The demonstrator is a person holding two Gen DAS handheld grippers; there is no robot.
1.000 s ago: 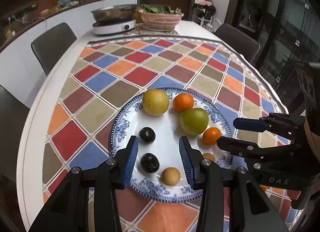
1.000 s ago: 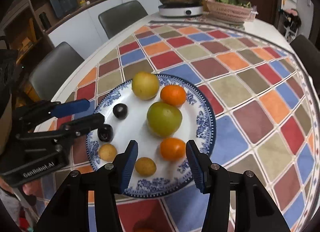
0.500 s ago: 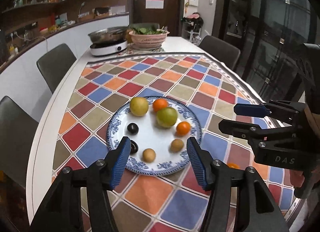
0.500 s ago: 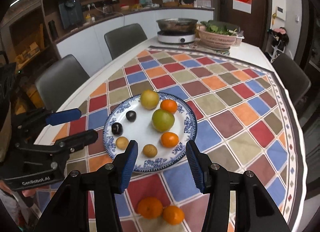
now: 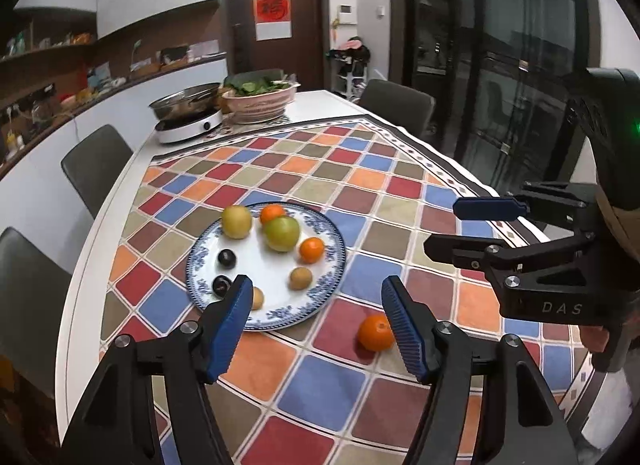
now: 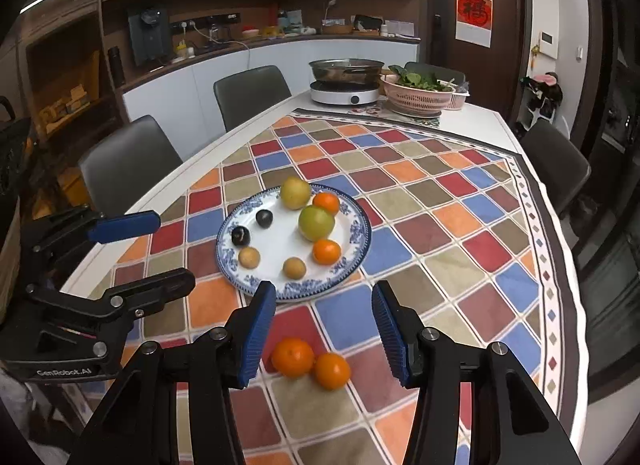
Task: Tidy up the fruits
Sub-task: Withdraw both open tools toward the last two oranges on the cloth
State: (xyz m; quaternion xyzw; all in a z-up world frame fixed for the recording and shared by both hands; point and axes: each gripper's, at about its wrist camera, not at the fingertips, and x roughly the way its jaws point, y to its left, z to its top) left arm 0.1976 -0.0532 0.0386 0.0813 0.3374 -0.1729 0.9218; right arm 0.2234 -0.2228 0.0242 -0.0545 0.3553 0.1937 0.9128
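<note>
My left gripper (image 5: 316, 319) hangs above the near rim of the blue-patterned plate (image 6: 352, 265), its jaws just widened, nothing between them. My right gripper (image 6: 324, 317) is parted too, empty. On the plate lie eight fruits, two dark ones possibly plums. Two oranges (image 6: 310, 363) sit touching on the checked tablecloth (image 6: 460, 225), just in front of the plate, below my right jaws.

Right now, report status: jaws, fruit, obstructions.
Left gripper jaws just opened wider, empty. Right gripper open, empty. Two oranges off the plate. Nothing blocking.
</note>
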